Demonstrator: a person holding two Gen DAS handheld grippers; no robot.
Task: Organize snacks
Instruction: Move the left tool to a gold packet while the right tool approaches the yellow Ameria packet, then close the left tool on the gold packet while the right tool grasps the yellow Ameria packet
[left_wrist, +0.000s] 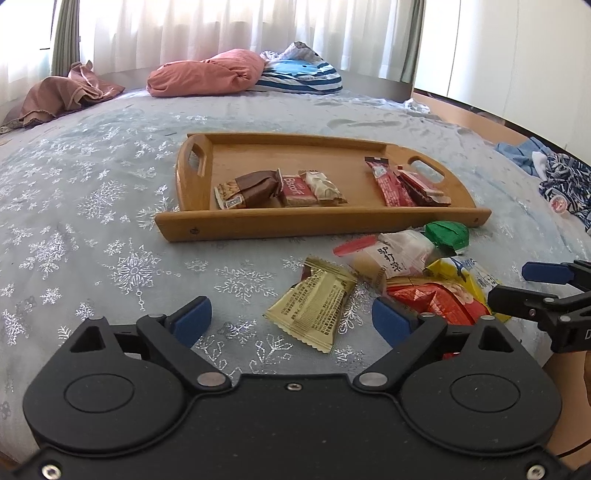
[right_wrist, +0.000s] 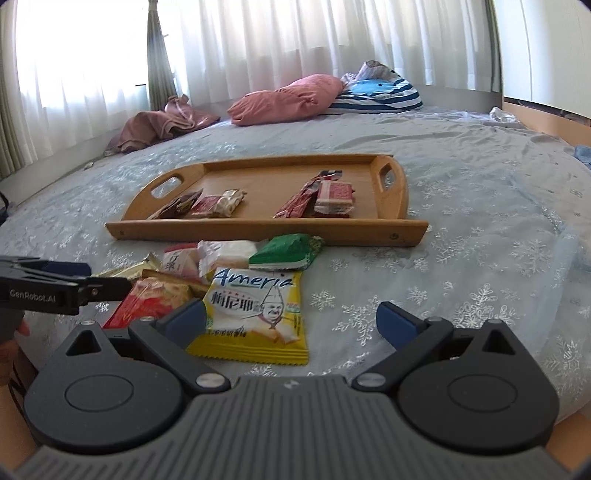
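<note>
Five snacks already lay in the wooden tray (left_wrist: 317, 221). A pile of snacks (right_wrist: 236, 280) near it still waited. Left gripper (left_wrist: 291, 321) and right gripper (right_wrist: 291, 321) were both spread wide, pinching nothing.

i'm in a home bedroom. under me spreads a bed (left_wrist: 110, 184) with a pale blue snowflake-printed cover, and at its far end lie a pink pillow (left_wrist: 207, 75) and a blue striped cushion (left_wrist: 299, 75). sheer white curtains (right_wrist: 295, 44) glow with daylight behind them, and crumpled clothes (left_wrist: 554, 173) sit at the bed's edge.
</note>
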